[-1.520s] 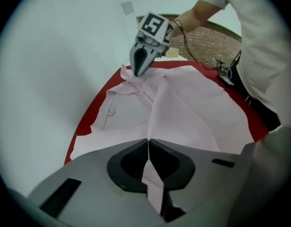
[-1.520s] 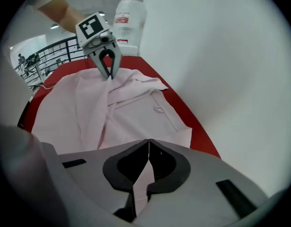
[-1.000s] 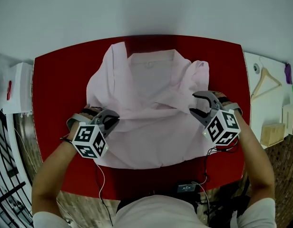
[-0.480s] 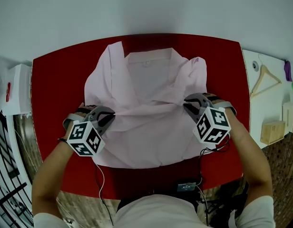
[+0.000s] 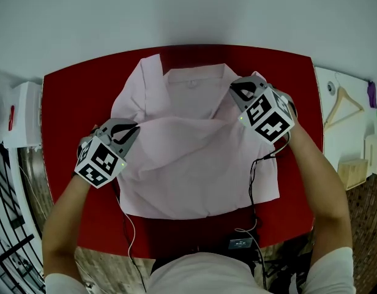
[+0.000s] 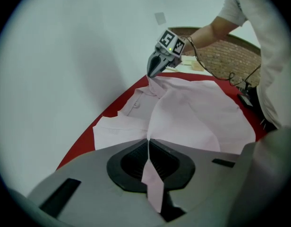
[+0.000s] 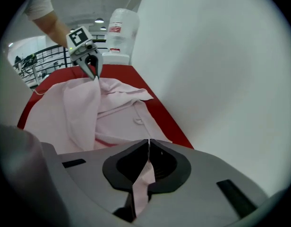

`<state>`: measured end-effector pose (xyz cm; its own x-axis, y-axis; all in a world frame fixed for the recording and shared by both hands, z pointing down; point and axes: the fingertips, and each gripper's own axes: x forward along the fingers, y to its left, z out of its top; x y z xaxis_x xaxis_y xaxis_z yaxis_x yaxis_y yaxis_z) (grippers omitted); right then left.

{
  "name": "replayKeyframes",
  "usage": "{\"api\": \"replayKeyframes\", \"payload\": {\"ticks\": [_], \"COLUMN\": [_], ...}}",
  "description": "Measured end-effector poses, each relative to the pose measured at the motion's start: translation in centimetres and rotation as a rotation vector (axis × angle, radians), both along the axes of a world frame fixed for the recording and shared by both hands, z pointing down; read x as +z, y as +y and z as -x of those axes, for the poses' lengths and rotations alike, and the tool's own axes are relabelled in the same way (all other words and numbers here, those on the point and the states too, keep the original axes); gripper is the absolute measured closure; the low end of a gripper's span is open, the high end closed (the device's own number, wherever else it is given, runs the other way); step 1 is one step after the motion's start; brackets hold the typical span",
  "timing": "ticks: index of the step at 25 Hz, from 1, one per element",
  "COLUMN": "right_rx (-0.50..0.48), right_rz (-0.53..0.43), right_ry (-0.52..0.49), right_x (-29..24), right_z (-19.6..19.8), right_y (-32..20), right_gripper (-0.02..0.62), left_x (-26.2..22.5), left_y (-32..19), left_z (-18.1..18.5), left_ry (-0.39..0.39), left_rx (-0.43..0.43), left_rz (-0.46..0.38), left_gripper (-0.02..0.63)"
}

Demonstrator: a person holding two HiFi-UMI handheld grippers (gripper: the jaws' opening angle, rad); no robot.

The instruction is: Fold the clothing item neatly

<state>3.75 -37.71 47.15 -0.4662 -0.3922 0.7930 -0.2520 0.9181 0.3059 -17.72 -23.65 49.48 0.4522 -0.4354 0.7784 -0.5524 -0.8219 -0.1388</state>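
- Spread on the red bench, partly folded: pink shirt.
- Pinched tight on the fold's left edge: left tongs.
- Just closed, gripping cloth beside the collar: right tongs.

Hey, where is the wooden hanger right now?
In the head view, the hanger lies at far right on the white surface beside the red table, just beyond a wooden block.
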Motion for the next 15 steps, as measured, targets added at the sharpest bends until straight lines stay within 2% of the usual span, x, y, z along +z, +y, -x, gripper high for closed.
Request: {"api": "replayKeyframes", "payload": {"ticks": [6,7,8,9,11,15], "right_rx": [0.105,0.114,0.124,0.135,0.167,0.237], "right_rz": [-0.014,-0.021,-0.032,-0.046,-0.073,-0.115], "right_ry": [-0.042,-0.038,-0.036,-0.036,-0.037,-0.044], "right_x": [2.3,2.7,3.0,3.1,3.0,2.1], "right_z": [3.1,3.2,3.1,2.9,2.0,-1.0], "right_y": [-4.4,-4.8,-5.3,-5.7,-6.6,-8.0], "right_gripper": [0.568,0.552,0.485,0.44,0.418,0.413], "left_x": [0.2,0.3,0.4,0.6,0.7,0.5], "left_y": [-2.1,-2.4,-2.7,-3.0,-3.4,-3.5], "left_z": [2.0,2.5,3.0,3.5,4.3,4.9], "left_ry": [0.07,0.084,0.097,0.112,0.143,0.226], "left_rx": [-0.166,-0.204,-0.242,-0.277,-0.334,-0.39], "left_rz": [0.008,0.011,0.015,0.019,0.029,0.059], "left_gripper": [0.594,0.593,0.593,0.592,0.592,0.592]}}
